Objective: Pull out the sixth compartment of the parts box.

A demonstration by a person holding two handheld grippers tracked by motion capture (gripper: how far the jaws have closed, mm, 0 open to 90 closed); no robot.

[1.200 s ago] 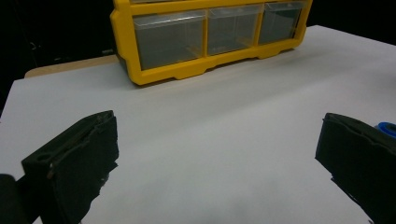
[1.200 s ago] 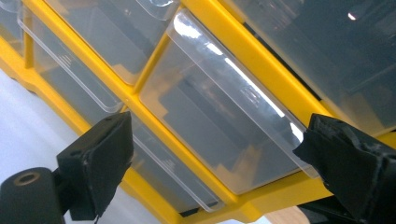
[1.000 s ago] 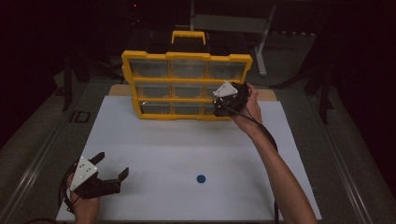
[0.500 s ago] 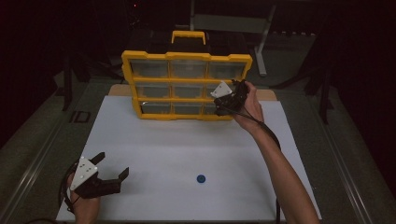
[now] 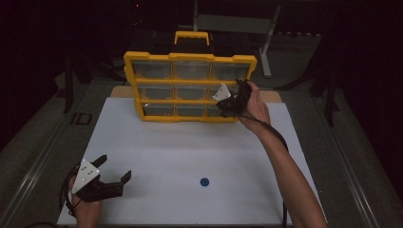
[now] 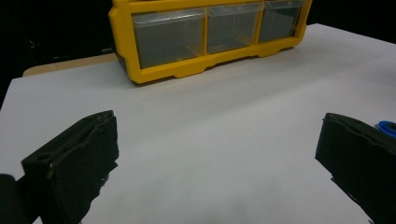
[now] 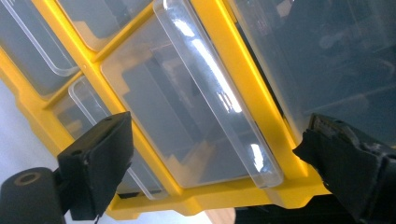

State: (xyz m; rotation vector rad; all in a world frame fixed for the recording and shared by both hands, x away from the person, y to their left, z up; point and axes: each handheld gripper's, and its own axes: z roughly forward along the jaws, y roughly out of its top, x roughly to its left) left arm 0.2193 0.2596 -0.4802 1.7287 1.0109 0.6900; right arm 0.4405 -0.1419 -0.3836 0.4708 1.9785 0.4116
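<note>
So, from the high view: the yellow drawer box (image 5: pixel 190 88) stands tilted up at the far end of the white table (image 5: pixel 180 147), and the right gripper (image 5: pixel 228 102) is up against its right column, around the middle drawer. The hand covers most of it there, so you can't read the jaws. The left gripper (image 5: pixel 109 178) sits near the front left corner, jaws spread wide, holding nothing. A small blue thing (image 5: pixel 205 182) lies well to its right, too tiny to identify.

Left gripper view: both jaws far apart over bare table, the blue thing (image 6: pixel 386 128) half hidden behind one jaw, the box cut off at the top.

Right gripper view: jaws wide open, a clear drawer (image 7: pixel 205 93) between them, not touching. Contents are lost in glare.
</note>
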